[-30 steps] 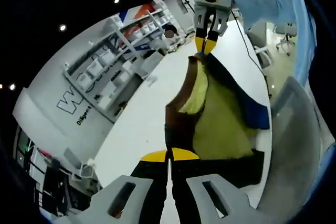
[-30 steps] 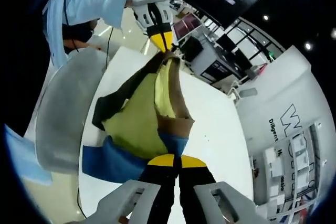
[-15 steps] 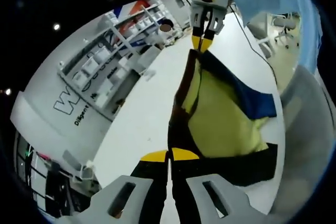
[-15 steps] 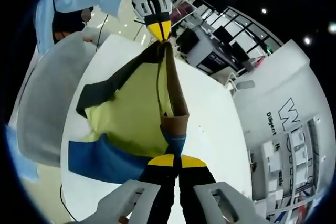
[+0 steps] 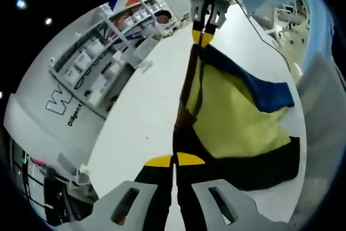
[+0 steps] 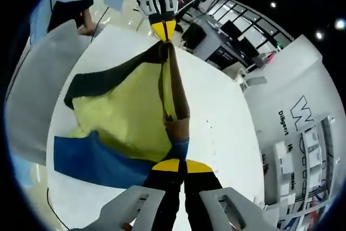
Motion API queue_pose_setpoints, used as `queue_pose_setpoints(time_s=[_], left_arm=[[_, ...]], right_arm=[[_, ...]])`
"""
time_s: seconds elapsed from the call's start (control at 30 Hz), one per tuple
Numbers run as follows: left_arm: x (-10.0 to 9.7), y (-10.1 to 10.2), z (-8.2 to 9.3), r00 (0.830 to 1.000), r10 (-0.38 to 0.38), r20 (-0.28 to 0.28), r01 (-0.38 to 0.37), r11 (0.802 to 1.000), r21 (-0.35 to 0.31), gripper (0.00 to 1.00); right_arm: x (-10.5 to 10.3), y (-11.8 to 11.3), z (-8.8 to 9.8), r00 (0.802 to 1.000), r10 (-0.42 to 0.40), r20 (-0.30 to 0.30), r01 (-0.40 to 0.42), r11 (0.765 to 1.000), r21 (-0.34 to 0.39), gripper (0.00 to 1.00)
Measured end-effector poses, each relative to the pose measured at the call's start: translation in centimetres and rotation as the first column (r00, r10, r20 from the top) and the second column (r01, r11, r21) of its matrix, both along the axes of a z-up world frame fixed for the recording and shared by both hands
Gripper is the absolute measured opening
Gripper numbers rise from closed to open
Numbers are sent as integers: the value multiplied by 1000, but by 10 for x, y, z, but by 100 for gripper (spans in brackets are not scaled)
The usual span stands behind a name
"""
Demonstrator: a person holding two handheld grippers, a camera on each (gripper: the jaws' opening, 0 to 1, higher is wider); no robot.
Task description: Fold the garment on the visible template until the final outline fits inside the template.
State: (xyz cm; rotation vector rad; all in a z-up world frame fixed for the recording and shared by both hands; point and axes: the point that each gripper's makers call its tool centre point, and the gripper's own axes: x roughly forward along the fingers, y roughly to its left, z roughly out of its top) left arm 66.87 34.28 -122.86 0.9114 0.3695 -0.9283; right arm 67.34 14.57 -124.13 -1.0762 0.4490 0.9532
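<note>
- The left gripper (image 5: 174, 160) is closed on one end of the garment (image 5: 232, 117).
- The right gripper (image 6: 176, 166) pinches the other end.
- The garment hangs stretched between them above the white table (image 5: 140, 117).

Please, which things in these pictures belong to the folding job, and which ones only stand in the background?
For the job:
garment, held stretched over the table
left gripper, shut on the garment
right gripper, shut on the garment
grey template beside the garment
white table

Only background:
shelves
chairs
</note>
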Motion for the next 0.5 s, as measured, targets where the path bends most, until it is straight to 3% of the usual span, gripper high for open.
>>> queue_pose_setpoints(time_s=[0.5], left_arm=[[49, -1, -49, 998, 25, -52, -26, 1000, -13, 0]], right_arm=[[49, -2, -50, 997, -50, -58, 51, 999, 0, 0]])
